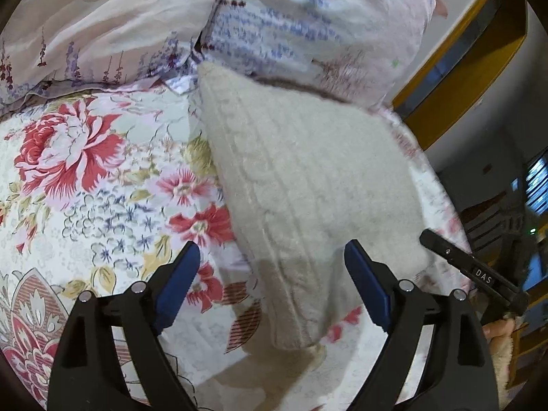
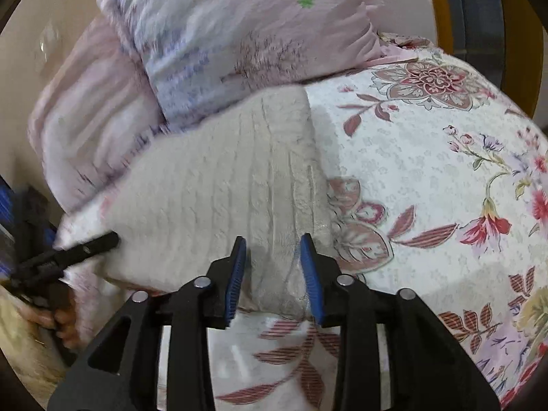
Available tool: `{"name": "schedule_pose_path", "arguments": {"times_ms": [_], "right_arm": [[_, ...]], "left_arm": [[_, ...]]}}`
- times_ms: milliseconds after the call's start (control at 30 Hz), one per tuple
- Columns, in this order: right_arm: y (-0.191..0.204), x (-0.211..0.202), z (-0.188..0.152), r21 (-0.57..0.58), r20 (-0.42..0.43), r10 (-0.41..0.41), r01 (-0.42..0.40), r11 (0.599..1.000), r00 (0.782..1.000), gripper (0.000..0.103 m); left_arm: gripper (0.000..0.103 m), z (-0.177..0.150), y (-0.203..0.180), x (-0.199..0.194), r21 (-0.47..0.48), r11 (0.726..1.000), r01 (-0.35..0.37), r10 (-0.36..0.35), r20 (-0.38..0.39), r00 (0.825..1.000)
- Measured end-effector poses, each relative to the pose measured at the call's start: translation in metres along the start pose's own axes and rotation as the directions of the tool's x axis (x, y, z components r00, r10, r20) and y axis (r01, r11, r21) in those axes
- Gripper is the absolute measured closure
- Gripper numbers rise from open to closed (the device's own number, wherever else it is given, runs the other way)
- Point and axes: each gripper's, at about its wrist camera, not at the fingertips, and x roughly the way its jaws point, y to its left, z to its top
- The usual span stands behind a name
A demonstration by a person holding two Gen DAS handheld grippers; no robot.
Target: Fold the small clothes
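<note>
A cream knitted garment (image 1: 308, 178) lies folded in a rough rectangle on a floral bedspread (image 1: 85, 188). My left gripper (image 1: 272, 257) hovers open over the garment's near end, with its blue pads wide apart and nothing between them. In the right wrist view the same garment (image 2: 212, 198) runs from the pillows down to my right gripper (image 2: 274, 243). That gripper is open, its jaws a moderate gap apart above the garment's near corner, and the pads do not press the fabric. A black part of the other gripper (image 1: 472, 270) shows at the garment's right edge.
Two pillows, one beige (image 1: 102, 27) and one pale pink with blue print (image 1: 308, 17), lean at the head of the bed and touch the garment's far end. Yellow wooden furniture (image 1: 462, 78) stands beyond the bed's right edge. A hand (image 2: 54, 318) holds the left gripper's handle.
</note>
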Motion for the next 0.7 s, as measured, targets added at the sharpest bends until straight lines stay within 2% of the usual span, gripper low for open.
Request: {"name": "schedule_pose_path", "arguments": {"times_ms": [33,100,233,333,533,667,700], "right_arm": [[-0.002,-0.005,0.005,0.023,0.014,0.031,-0.031,0.999,0.999,0.039],[-0.006,-0.015,0.019,0.059,0.067,0.057,-0.061,0.996,0.996,0.020],[-0.023,-0.004,0.050,0.159,0.042,0.125,-0.130,0.979,0.991,0.019],[-0.038,0.018,0.066,0.252,-0.011,0.162,-0.154,0.955,0.987,0.019],[-0.055,0.058,0.083,0.361,-0.092,0.226,-0.180,0.915,0.970,0.020],[-0.053,0.075,0.085,0.357,-0.141,0.262,-0.198,0.913,0.955,0.025],[-0.052,0.079,0.085,0.351,-0.153,0.265,-0.199,0.915,0.952,0.029]], "left_arm": [[0.015,0.004,0.004,-0.004,-0.021,0.999,0.026,-0.025,0.011,1.000],[0.012,0.016,0.016,-0.011,-0.092,0.992,0.090,-0.087,0.031,0.996],[0.012,0.035,0.035,-0.009,-0.216,0.959,0.184,-0.182,0.027,0.983],[0.012,0.048,0.045,-0.003,-0.272,0.942,0.195,-0.195,0.028,0.980],[0.014,0.058,0.051,0.015,-0.315,0.918,0.241,-0.251,0.009,0.968],[0.018,0.062,0.046,0.032,-0.328,0.904,0.274,-0.293,-0.010,0.956],[0.019,0.062,0.046,0.037,-0.336,0.898,0.284,-0.306,-0.013,0.952]]}}
